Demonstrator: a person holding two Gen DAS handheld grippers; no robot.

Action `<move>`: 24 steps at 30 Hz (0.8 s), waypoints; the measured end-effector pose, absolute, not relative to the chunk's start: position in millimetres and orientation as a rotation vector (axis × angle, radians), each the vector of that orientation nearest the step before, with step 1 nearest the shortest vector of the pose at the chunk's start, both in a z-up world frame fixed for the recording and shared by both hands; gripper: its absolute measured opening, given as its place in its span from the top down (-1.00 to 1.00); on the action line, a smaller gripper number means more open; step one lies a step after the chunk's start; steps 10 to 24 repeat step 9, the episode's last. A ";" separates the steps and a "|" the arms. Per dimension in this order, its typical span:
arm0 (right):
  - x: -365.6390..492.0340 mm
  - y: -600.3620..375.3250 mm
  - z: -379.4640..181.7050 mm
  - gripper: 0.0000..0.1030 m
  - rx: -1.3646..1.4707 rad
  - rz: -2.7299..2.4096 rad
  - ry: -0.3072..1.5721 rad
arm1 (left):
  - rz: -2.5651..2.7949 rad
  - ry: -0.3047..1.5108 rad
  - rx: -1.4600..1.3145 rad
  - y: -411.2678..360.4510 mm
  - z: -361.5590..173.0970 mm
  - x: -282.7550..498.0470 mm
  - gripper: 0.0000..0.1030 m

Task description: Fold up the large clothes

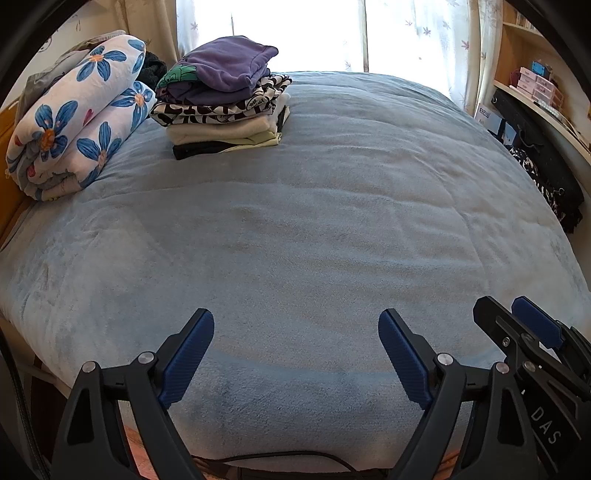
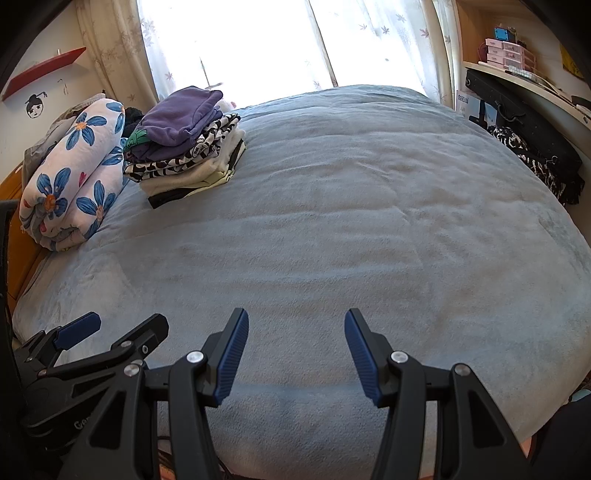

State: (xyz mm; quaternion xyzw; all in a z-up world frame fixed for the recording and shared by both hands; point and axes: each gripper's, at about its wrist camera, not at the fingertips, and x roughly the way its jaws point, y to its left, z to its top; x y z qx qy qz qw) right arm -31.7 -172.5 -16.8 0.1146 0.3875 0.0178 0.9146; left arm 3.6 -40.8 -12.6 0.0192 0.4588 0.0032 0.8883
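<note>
Item: my left hand-held gripper [image 1: 295, 354] and right hand-held gripper [image 2: 295, 350], both released, grasping nothing, poised over the bare blue bed [image 1: 314, 229]; folded clothes stack [image 1: 221, 99] parked far left beside floral quilt [image 1: 77, 118], likely clearing folding room

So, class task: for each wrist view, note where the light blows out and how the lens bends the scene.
Left wrist view: the window is blown out to white behind the curtains, and the blue blanket bulges like a dome. Right wrist view: the same white glare at the window, the frame corners are dark, and the right claw looms large.
</note>
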 end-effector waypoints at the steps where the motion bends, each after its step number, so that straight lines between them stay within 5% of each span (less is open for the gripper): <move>1: -31.6 -172.5 -17.1 -0.06 0.235 0.037 0.798 | 0.008 0.954 0.040 -41.1 -12.6 3.4 -0.73; 24: -32.9 -171.5 -21.5 -0.06 0.238 0.035 0.802 | 0.009 0.961 0.043 -40.5 -14.0 3.3 -0.72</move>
